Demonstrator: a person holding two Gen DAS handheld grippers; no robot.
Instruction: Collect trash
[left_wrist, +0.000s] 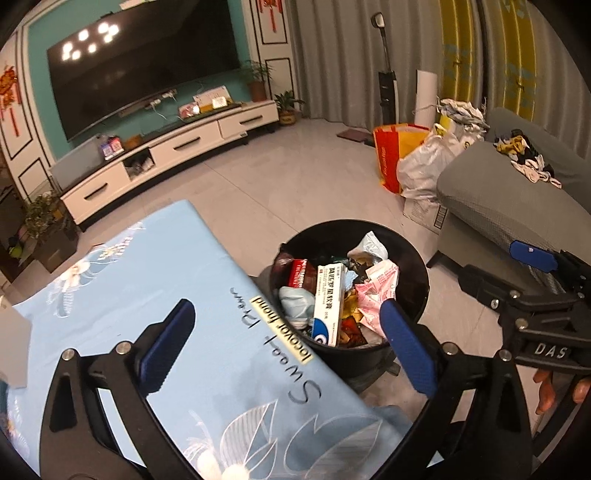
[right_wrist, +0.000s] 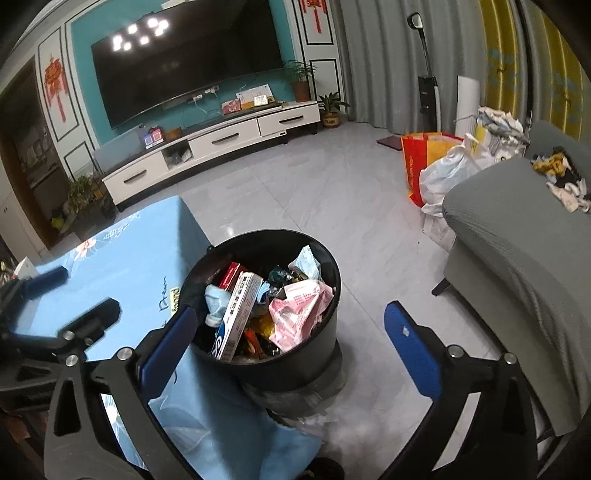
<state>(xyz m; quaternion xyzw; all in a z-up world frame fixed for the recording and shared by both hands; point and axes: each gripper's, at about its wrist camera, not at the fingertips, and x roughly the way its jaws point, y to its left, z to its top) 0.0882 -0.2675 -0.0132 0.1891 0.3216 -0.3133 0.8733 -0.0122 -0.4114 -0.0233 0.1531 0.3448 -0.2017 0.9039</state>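
A black round trash bin (left_wrist: 421, 273) (right_wrist: 325, 332) stands on the floor by the table's corner, full of trash: a white and blue box (left_wrist: 328, 306) (right_wrist: 236, 317), a pink wrapper (left_wrist: 376, 295) (right_wrist: 299, 310), a red box (left_wrist: 299, 275), blue crumpled pieces. My left gripper (left_wrist: 288, 347) is open and empty above the table edge, next to the bin. My right gripper (right_wrist: 291, 343) is open and empty, above the bin; it also shows in the left wrist view (left_wrist: 517, 273).
A table with a light blue printed cloth (left_wrist: 147, 280) (right_wrist: 140, 251) lies left of the bin. A grey sofa (left_wrist: 498, 199) (right_wrist: 517, 236) stands right, with bags (left_wrist: 417, 162) beside it. A TV cabinet (left_wrist: 177, 147) lines the far wall. Grey tiled floor (right_wrist: 314, 192) lies between.
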